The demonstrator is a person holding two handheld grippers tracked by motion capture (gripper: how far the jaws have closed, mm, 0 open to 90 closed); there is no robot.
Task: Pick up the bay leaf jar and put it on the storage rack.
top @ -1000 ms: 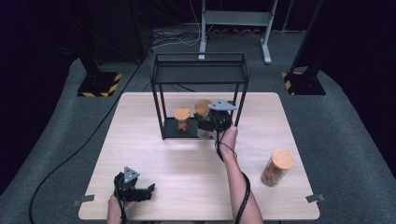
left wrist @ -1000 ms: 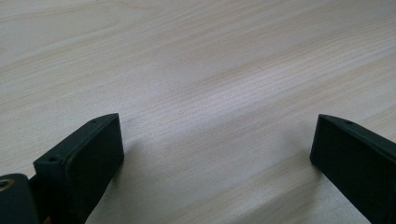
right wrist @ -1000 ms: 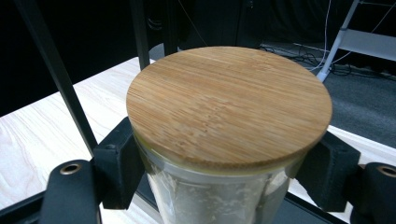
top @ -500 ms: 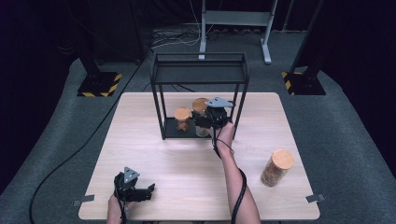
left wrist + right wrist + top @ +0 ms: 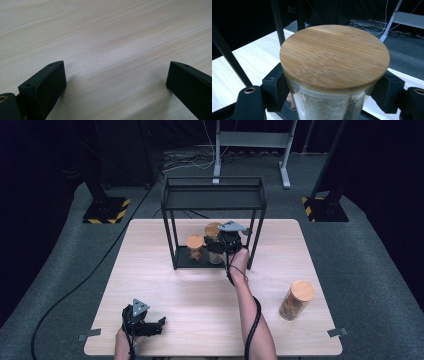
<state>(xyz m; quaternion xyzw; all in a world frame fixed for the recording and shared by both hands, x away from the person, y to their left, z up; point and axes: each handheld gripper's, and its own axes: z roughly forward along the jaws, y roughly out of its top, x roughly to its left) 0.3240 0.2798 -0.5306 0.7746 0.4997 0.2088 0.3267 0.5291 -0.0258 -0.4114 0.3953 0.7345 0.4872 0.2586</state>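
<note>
The right gripper (image 5: 218,245) clamps the jar (image 5: 334,65) just under its lid on the rack's (image 5: 214,200) bottom shelf, likely to keep it upright, while the left gripper (image 5: 159,324) rests spread and empty on the table (image 5: 200,290).

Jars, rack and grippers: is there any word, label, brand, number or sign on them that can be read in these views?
None can be read.
Jar in the right gripper: bare bamboo lid and clear glass, no label.
Jar at the table's right and small jar on the rack: no label visible.
Left gripper: plain black, no marking.
Floor stands: yellow-black hazard stripes, no text.
</note>
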